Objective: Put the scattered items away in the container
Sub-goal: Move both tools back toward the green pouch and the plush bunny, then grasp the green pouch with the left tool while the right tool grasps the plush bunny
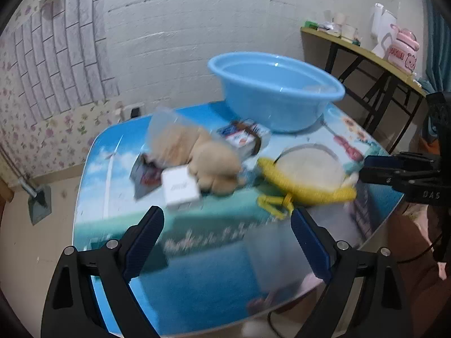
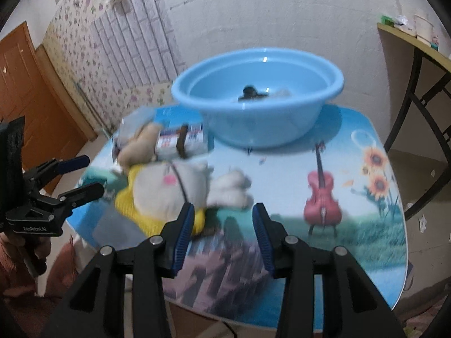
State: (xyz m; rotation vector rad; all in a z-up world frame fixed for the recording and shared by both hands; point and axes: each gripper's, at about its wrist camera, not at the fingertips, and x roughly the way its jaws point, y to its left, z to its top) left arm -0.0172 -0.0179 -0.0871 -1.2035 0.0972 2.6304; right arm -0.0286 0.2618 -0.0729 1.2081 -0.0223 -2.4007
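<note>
A light blue basin (image 1: pixel 274 90) stands at the far side of the round printed table (image 1: pixel 211 267); it also shows in the right wrist view (image 2: pixel 258 95), with a small dark item (image 2: pixel 249 93) inside. On the table lie a tan plush toy (image 1: pixel 203 159), a white box (image 1: pixel 180 187), a carton (image 1: pixel 243 138) and a white-and-yellow plush (image 2: pixel 169 194), seen too in the left wrist view (image 1: pixel 307 173). My left gripper (image 1: pixel 227 242) is open and empty, short of the white box. My right gripper (image 2: pixel 222 225) is open and empty, just in front of the white-and-yellow plush.
A dark packet (image 1: pixel 145 176) lies left of the white box. A side table (image 1: pixel 363 49) with a pink kettle (image 1: pixel 403 49) stands at the right by the wall. A brown door (image 2: pixel 31 90) is at the left.
</note>
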